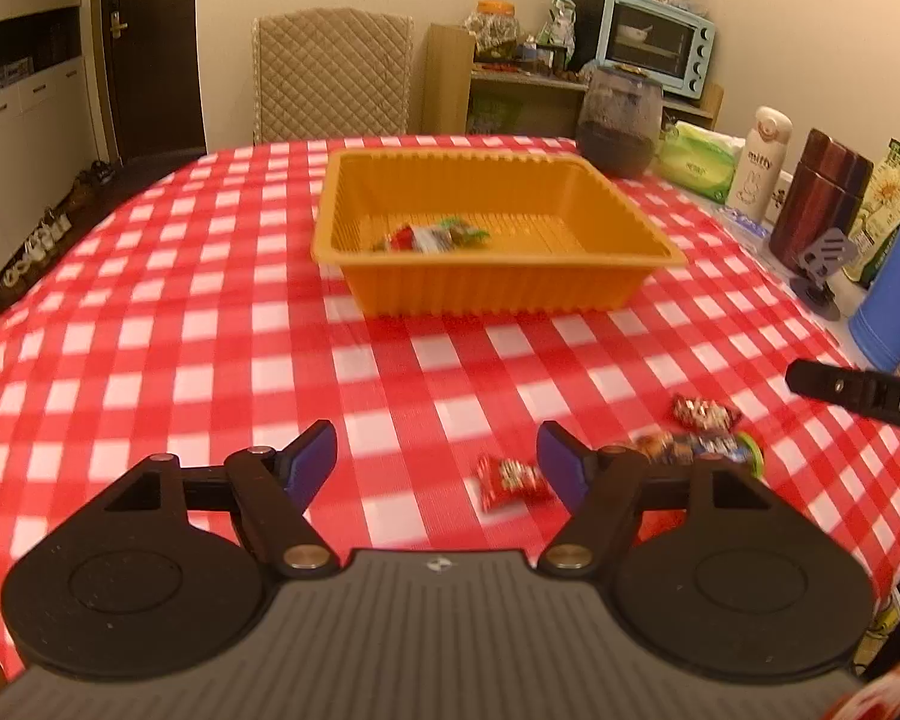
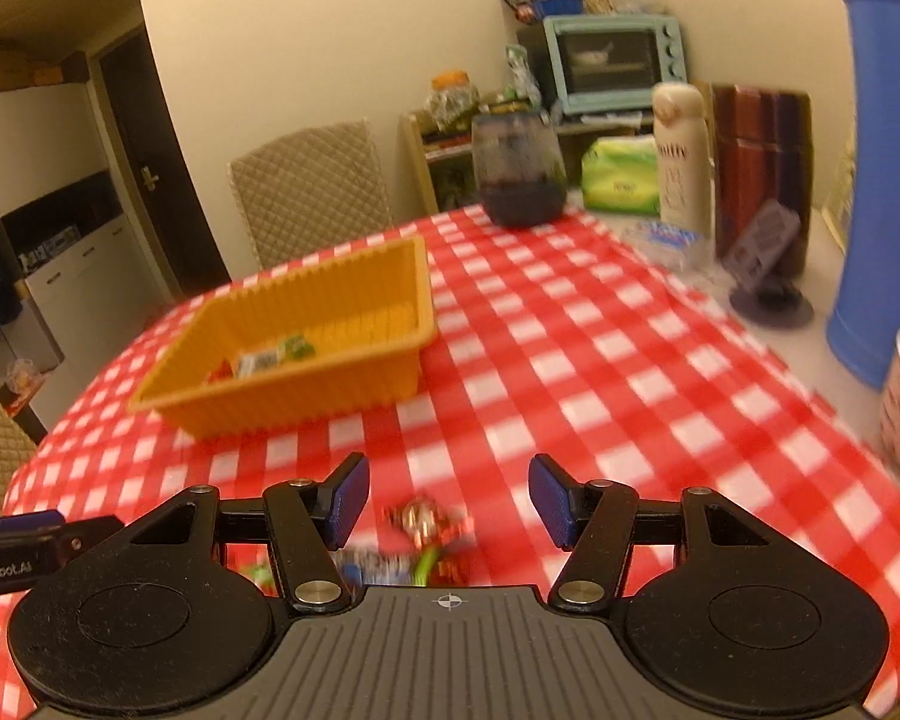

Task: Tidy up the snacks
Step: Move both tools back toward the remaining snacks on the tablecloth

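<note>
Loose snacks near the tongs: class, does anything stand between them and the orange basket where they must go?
Nothing visible does. The loose snacks lie on the checked tablecloth near the open left tongs and right tongs. Only bare cloth runs from there to the orange basket; the bottles and jars stand off to the right.

Orange basket [image 1: 498, 288] on a red-and-white checked tablecloth [image 1: 210, 360]; blue flask [image 2: 882, 180].

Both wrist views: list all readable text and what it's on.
"miffy" on the white bottle, with a rabbit drawing under it.
"DA", cut off at the frame edge, on the right hand-held gripper.
"enRobot.AI", start cut off, on the left hand-held gripper.
Candy wrappers, green tissue pack and green box: print too blurred to read.
</note>
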Demonstrator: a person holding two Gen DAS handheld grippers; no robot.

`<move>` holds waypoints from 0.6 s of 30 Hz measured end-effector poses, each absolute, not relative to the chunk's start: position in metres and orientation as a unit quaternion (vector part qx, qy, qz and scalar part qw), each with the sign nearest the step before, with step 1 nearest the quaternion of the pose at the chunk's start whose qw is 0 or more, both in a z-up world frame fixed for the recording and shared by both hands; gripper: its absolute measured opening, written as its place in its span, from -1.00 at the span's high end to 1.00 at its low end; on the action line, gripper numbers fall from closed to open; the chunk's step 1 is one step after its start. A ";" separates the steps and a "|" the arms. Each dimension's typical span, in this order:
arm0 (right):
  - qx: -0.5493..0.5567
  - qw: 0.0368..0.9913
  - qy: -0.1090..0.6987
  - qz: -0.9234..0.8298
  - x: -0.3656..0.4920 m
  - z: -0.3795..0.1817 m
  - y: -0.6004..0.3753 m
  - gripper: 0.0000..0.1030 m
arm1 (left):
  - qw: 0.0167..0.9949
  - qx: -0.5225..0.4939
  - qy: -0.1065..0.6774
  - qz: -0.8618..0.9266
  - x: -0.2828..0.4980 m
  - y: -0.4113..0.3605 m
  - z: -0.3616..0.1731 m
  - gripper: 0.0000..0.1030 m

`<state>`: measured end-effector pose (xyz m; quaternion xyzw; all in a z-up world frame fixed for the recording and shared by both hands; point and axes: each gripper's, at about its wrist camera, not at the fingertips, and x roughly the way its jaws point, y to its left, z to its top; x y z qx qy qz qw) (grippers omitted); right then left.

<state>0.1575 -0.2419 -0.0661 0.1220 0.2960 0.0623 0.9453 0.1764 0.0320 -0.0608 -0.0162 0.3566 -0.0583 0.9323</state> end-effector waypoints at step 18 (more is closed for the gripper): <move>0.088 0.923 0.367 0.076 0.145 -0.114 -0.204 0.19 | 0.924 -0.033 0.376 -0.054 0.165 0.031 -0.080 -0.44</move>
